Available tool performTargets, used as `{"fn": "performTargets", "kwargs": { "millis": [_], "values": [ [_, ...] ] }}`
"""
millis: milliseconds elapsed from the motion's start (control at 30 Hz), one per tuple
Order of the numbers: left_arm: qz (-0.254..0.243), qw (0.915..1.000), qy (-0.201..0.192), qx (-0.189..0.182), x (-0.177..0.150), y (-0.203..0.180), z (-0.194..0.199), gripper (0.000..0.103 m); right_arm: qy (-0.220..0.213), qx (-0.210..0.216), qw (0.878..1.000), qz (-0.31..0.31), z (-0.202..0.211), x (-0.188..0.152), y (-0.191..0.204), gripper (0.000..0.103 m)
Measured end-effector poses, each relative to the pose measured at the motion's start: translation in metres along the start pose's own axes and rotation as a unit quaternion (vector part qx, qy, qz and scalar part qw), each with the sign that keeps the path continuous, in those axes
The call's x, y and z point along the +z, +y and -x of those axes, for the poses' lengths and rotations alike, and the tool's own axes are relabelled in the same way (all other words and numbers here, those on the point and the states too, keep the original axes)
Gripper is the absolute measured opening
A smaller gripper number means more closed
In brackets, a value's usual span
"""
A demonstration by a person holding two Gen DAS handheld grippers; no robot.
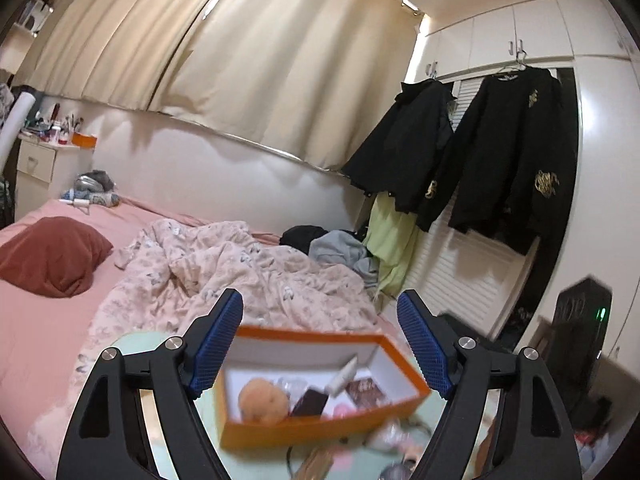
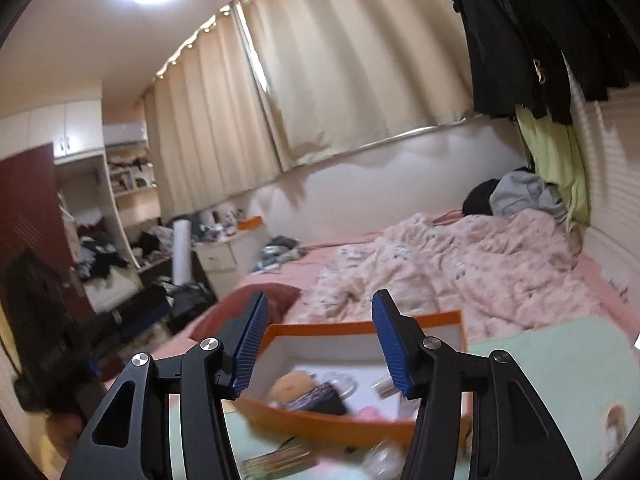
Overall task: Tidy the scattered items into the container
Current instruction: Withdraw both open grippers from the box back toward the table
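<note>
An orange box (image 1: 320,428) with a white inside sits on a pale green mat (image 2: 540,360) on the bed. In it lie a peach fluffy ball (image 1: 264,400), a dark wallet-like item (image 1: 310,402), a white tube (image 1: 344,374) and a brown patterned card (image 1: 366,390). The right wrist view shows the same box (image 2: 320,420) and ball (image 2: 290,386). Blurred loose items lie in front of the box: a clear round thing (image 2: 384,458) and a flat golden pack (image 2: 280,460). My left gripper (image 1: 320,300) hangs open above the box. My right gripper (image 2: 320,296) is open too, with nothing between its pads.
A crumpled floral duvet (image 1: 240,264) and a red pillow (image 1: 52,256) cover the pink bed beyond the box. Black tops (image 1: 500,152) hang on the white wardrobe at the right. A nightstand (image 1: 38,160) and cluttered shelves (image 2: 112,240) stand at the far left.
</note>
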State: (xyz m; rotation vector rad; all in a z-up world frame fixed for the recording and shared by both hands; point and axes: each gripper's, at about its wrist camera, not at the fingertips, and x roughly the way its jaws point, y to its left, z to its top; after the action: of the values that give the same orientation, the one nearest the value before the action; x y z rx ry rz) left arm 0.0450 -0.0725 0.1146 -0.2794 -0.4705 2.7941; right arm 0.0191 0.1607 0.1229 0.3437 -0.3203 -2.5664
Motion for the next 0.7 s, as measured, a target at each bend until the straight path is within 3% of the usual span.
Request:
{"fn": "performTargets", "kwargs": {
  "millis": [233, 367, 500, 700],
  "values": [
    [0.039, 0.9959, 0.066, -0.048, -0.034, 0.003, 0.022, 0.08, 0.042, 0.027, 0.999, -0.003, 0.01, -0.024, 0.014, 0.054],
    [0.017, 0.9929, 0.117, -0.009, -0.057, -0.004, 0.028, 0.08, 0.113, 0.022, 0.993, 0.011, 0.014, -0.04, 0.023, 0.054],
    [0.007, 0.9851, 0.171, 0.017, -0.083, -0.005, 0.025, 0.08, 0.173, 0.007, 0.985, 0.015, 0.023, -0.065, 0.024, 0.068],
    [-0.014, 0.9764, 0.209, 0.054, -0.1, -0.014, 0.015, 0.08, 0.216, -0.016, 0.976, 0.033, 0.039, -0.099, 0.026, 0.069]
  ]
}}
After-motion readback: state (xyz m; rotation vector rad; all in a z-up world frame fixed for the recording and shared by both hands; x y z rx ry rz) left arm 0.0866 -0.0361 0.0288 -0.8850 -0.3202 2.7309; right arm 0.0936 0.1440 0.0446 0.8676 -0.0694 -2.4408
